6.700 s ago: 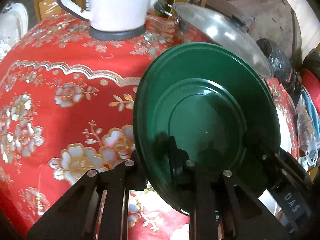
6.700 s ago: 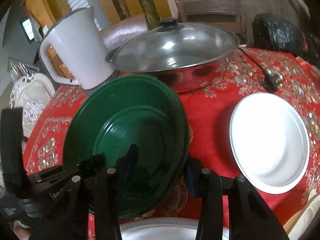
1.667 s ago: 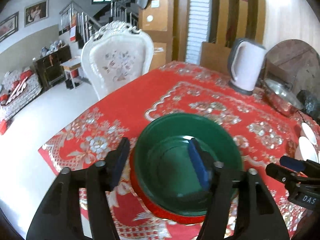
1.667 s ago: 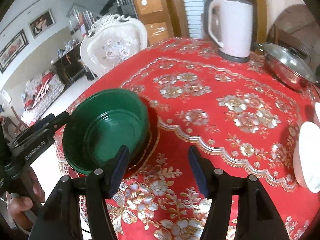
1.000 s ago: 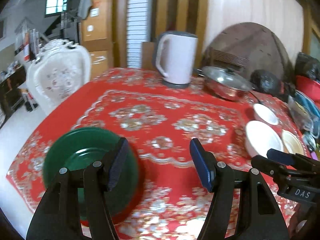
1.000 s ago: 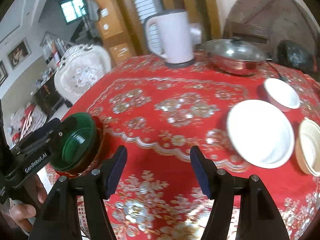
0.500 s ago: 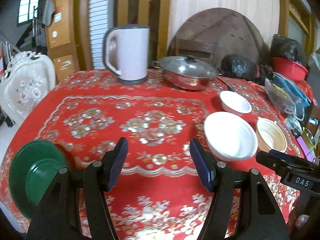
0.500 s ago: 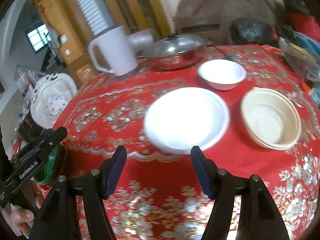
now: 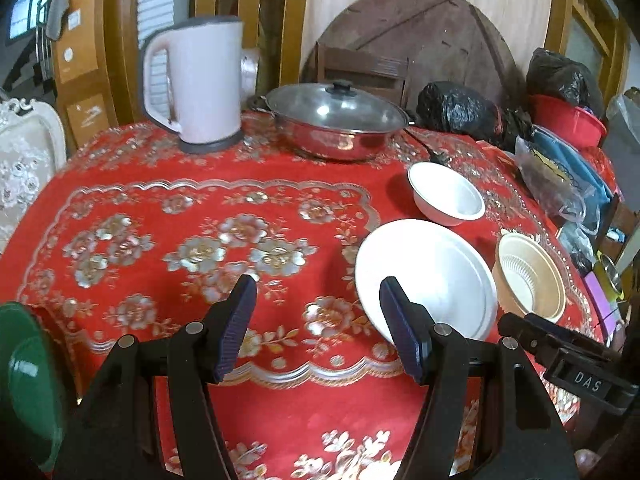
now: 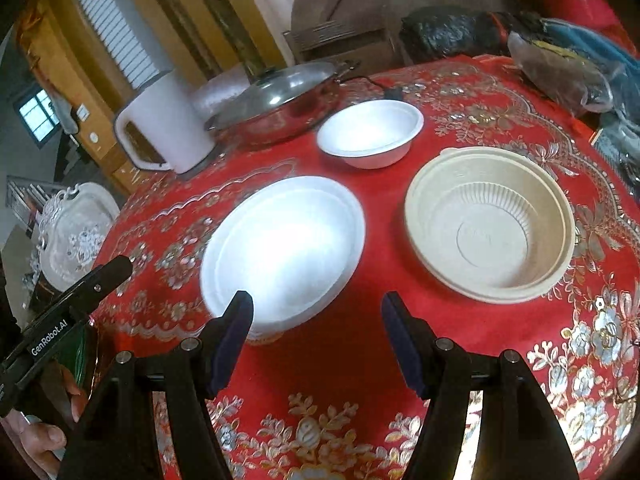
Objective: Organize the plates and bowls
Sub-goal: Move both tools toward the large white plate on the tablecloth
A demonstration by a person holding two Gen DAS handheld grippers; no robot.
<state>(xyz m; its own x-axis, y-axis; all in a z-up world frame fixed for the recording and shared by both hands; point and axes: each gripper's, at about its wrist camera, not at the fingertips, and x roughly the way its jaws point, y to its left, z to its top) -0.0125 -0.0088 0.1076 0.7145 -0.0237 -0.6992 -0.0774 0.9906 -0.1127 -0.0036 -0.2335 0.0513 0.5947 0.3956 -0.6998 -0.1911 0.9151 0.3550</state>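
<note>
Both tools hang over the near edge of the table, which is covered by a red flowered cloth (image 9: 248,208). The left gripper (image 9: 318,328) and the right gripper (image 10: 316,340) each stand about half open, with nothing between their blue pads.

Just past the right gripper's left pad lies the big white plate (image 10: 284,248), shallow and glossy, with a stepped rim. Beside it, toward the table's right edge, sits a tan bowl (image 10: 490,232) with ribbed walls, apart from the plate. Behind both is a small white bowl (image 10: 372,136), deep and plain. At the far edge stand a lidded steel pan (image 9: 336,120) and a pale kettle (image 9: 200,80), with black bags (image 9: 456,110) and a red basin (image 9: 568,122) off the far right corner.

The green plate (image 9: 24,384), dark and shiny, sits at the near left corner, only partly in the left view. A few seconds back both grippers held it up by its rim near the pan; now it rests there and they have swung across to the white dishes.
</note>
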